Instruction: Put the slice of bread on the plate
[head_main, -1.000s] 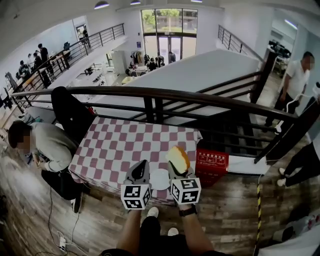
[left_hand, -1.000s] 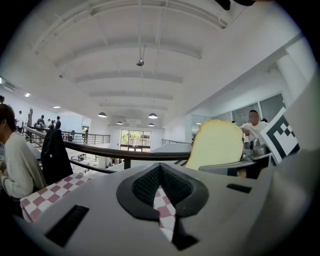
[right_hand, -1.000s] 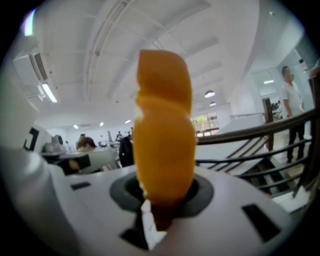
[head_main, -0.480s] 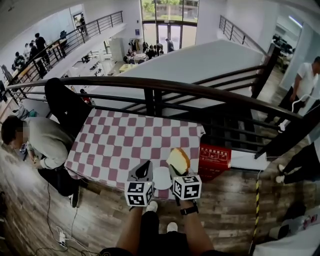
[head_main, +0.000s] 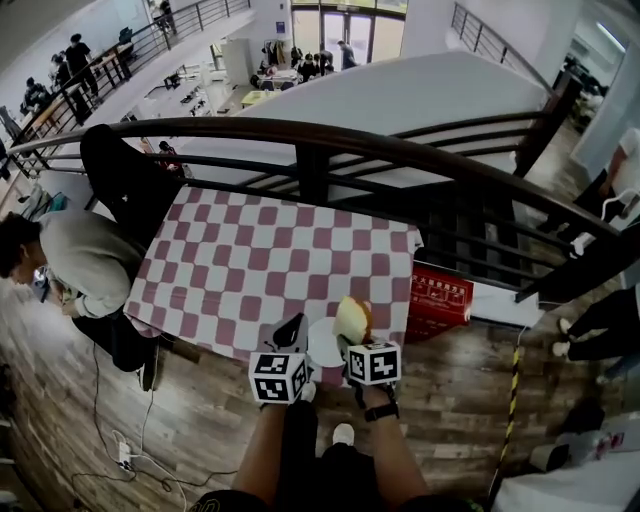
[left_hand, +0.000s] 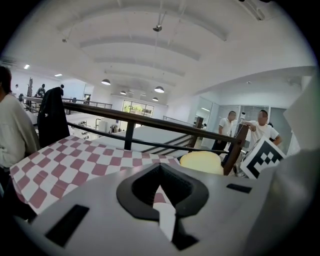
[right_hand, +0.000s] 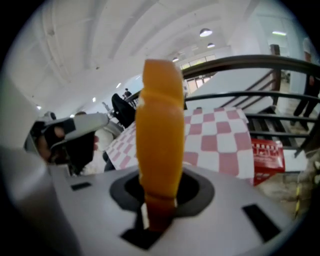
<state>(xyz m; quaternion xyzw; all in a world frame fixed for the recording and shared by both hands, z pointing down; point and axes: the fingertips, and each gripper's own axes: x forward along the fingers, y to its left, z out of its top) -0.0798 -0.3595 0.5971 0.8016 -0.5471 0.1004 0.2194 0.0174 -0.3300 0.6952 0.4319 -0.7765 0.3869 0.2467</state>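
**Bread gripped, plate bare**

My right gripper (right_hand: 159, 212) is closed to a narrow gap on the bread (right_hand: 159, 135). It pinches the lower edge, so the slice stands upright between the jaws. My left gripper (left_hand: 162, 200) has its jaws together and carries nothing.

The pick-up is done and the placing is not. The plate (head_main: 322, 352) sits bare at the near edge of the table (head_main: 250, 270), between my 2 grippers. The bread is held just by the plate's right rim, and I cannot tell from above whether it is over the rim or beside it. As I judge it, what is left is to bring the slice over the plate, lay it down and open the jaws.

Only the head view shows the plate and how the 2 grippers flank it. Only the right gripper view shows the grip itself, with the crust edge-on in the jaws. The left gripper view shows its own empty jaws and the slice's pale face off to the right, next to the marker cube (left_hand: 262, 157) — but no plate that I can make out.
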